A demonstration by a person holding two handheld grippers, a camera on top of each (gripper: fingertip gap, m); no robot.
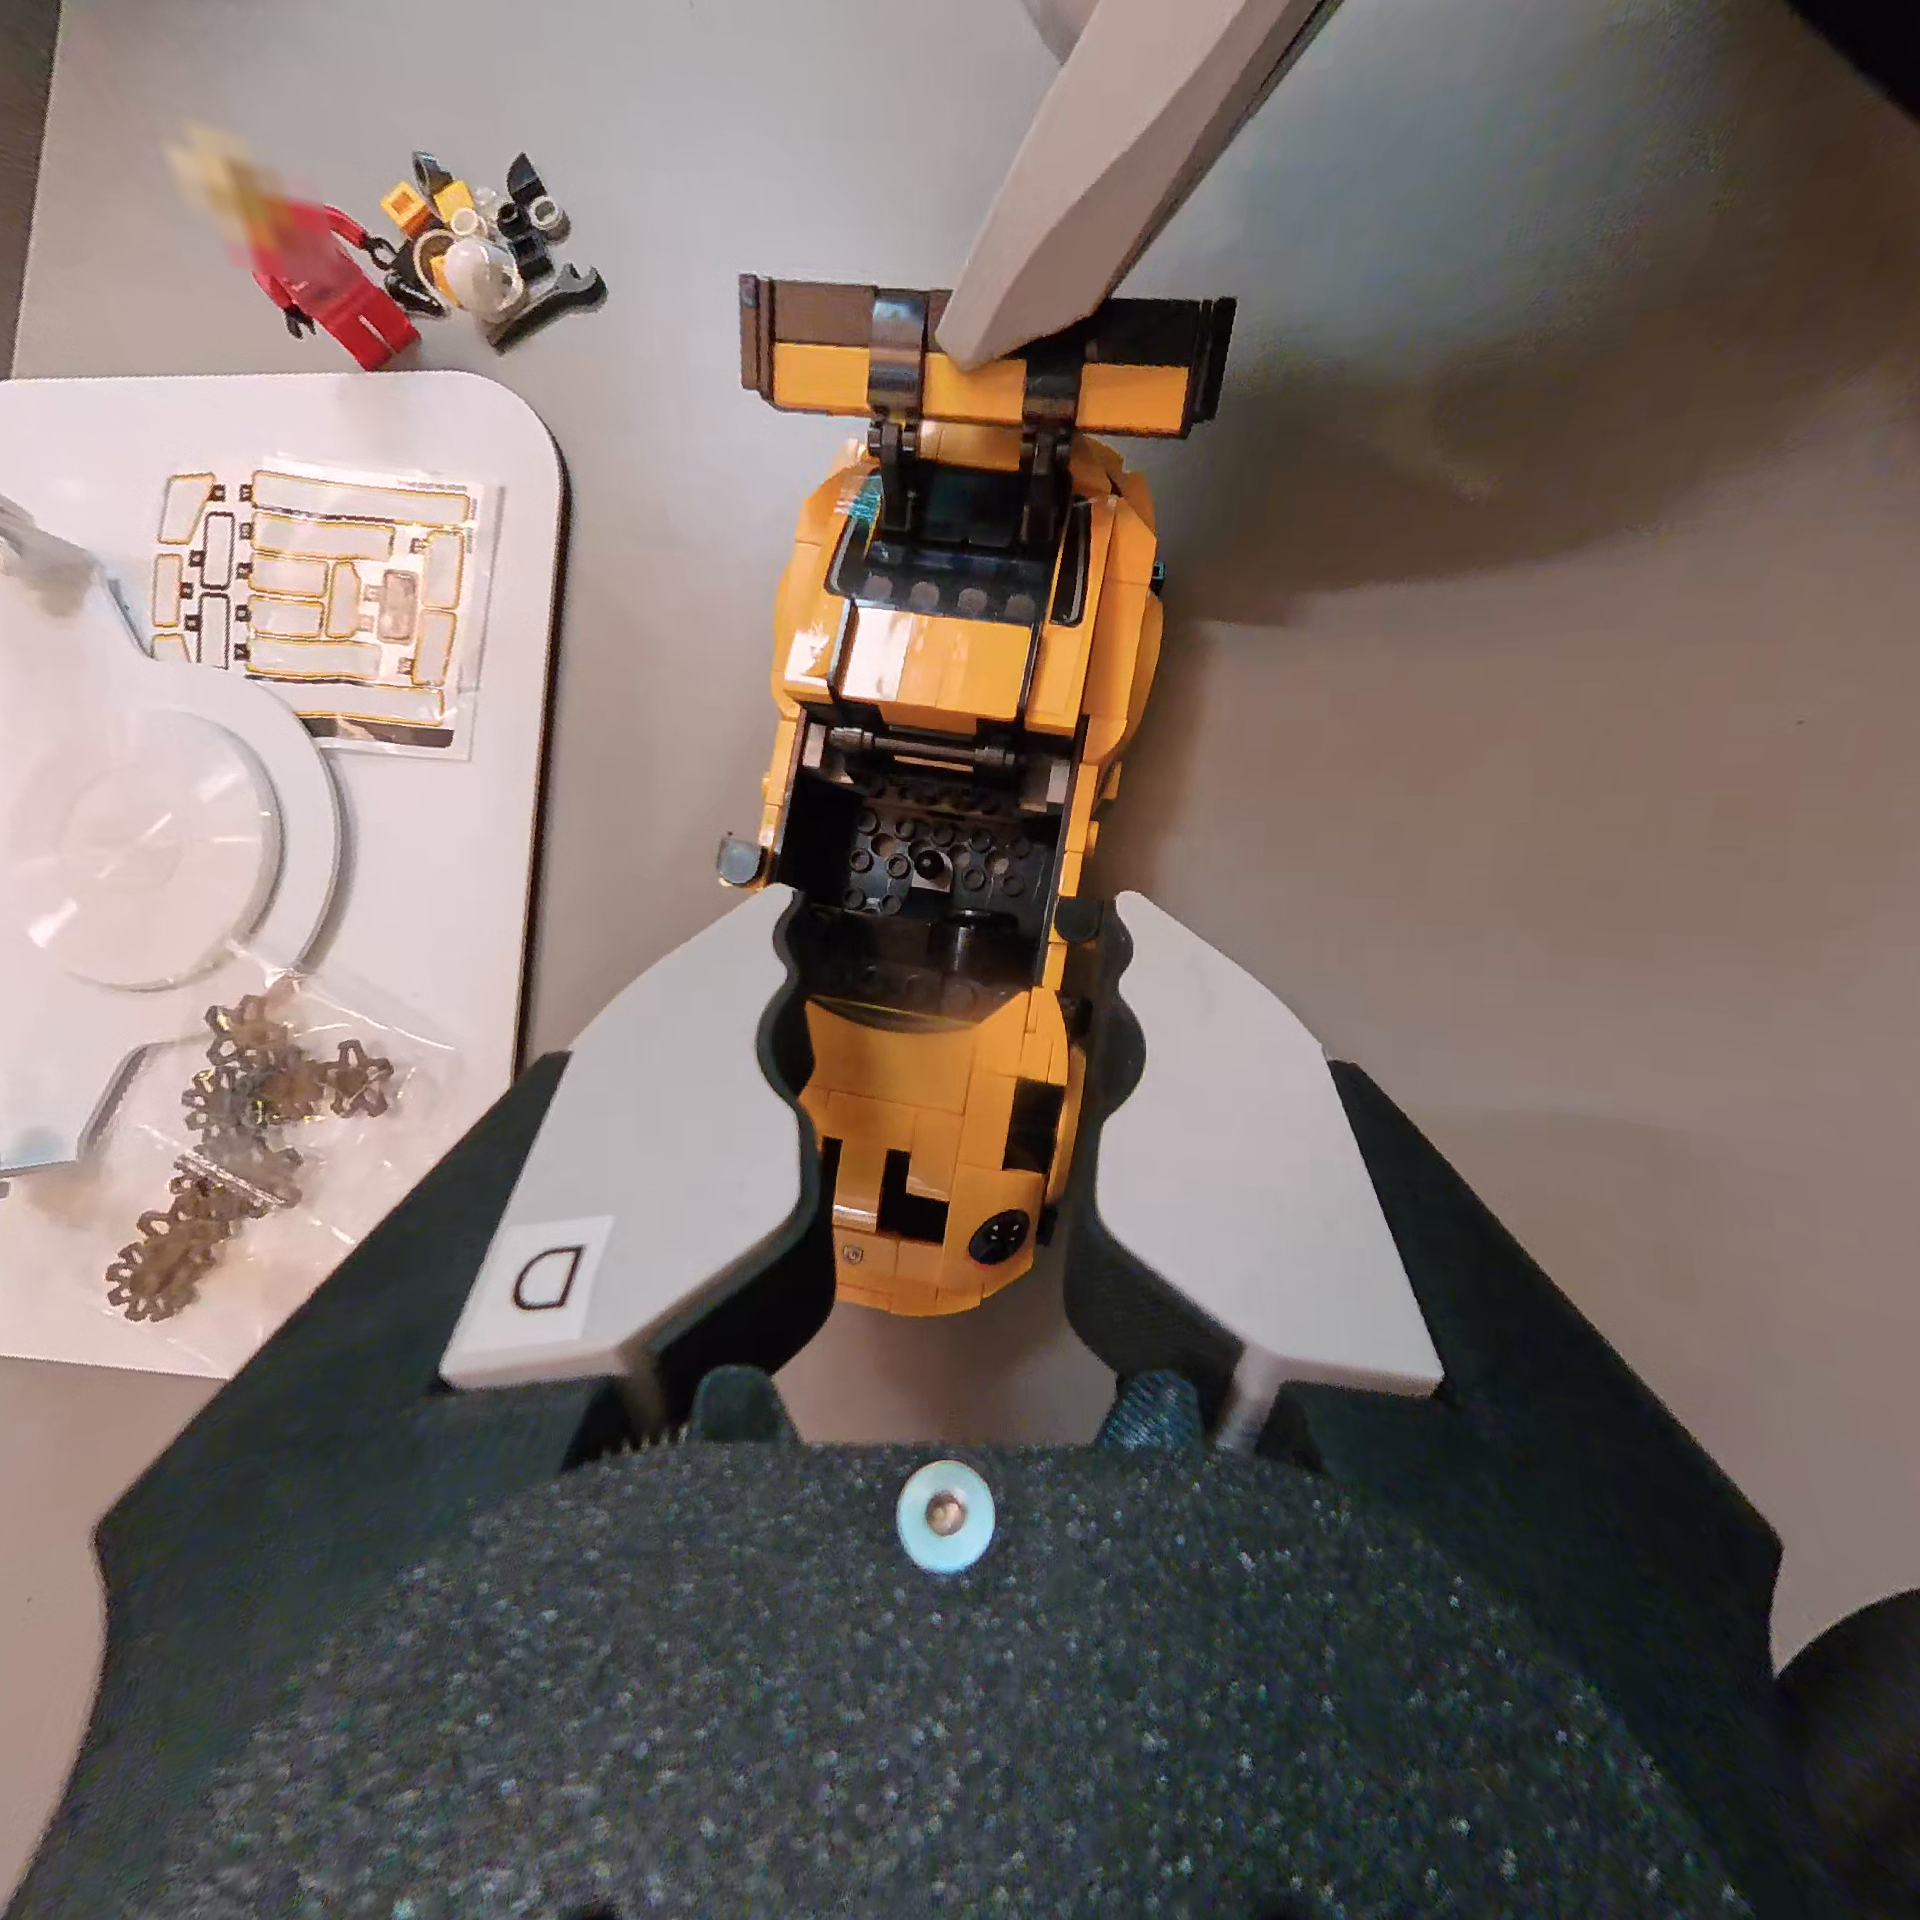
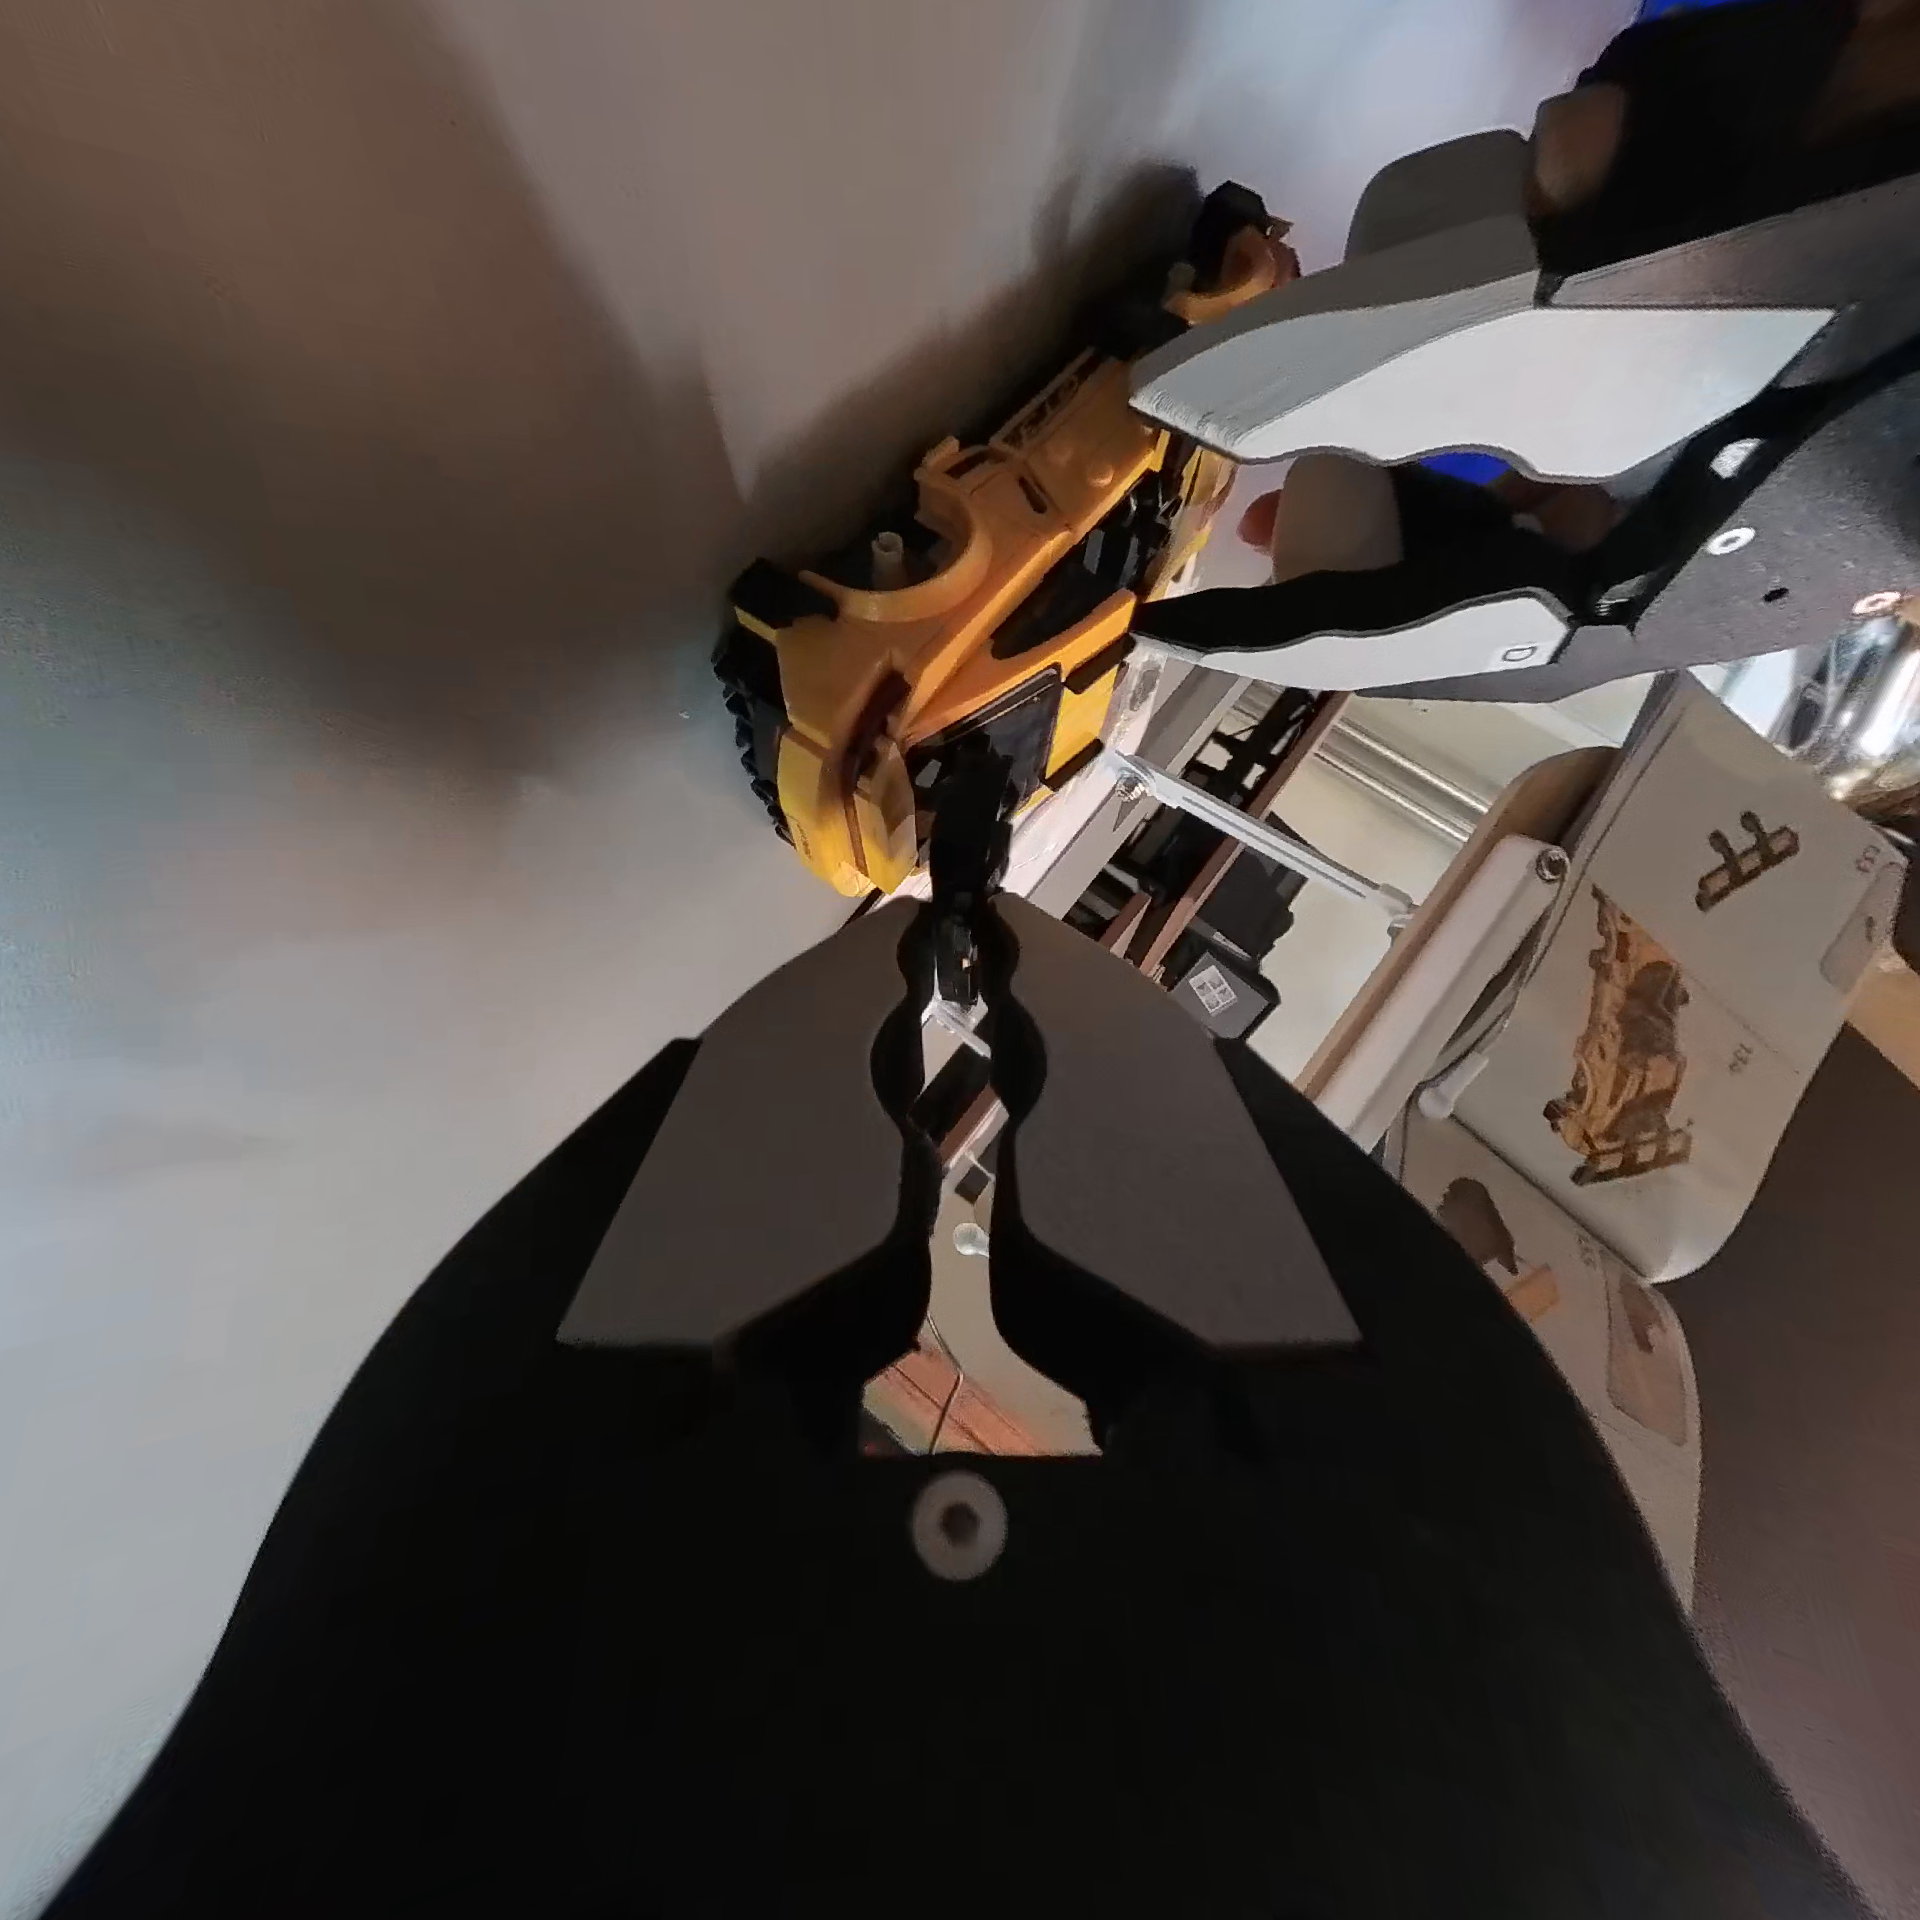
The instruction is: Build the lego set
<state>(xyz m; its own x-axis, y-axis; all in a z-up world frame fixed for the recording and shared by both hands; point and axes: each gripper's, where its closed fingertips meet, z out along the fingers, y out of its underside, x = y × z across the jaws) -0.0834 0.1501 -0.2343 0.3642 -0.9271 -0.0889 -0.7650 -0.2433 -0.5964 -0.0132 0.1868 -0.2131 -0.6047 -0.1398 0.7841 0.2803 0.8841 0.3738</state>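
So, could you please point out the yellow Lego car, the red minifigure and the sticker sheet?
Yellow Lego car [image 1: 940,665]: left wrist view, on its roof.
Red minifigure [image 1: 348,301]: left wrist view, on its legs.
Sticker sheet [image 1: 322,597]: left wrist view, on its middle.

A toy car [image 1: 935,748] sat on the surface [image 1: 1507,831], its front between the left tongs [image 1: 940,935]. To its left lay a board [image 1: 520,727] carrying a sticker sheet [image 1: 322,597] and bagged parts [image 1: 260,1122]; loose pieces [image 1: 468,244] lay behind the board.

Grey table [image 1: 1558,831] beneath; cluttered shelving [image 2: 1226,831] beyond.
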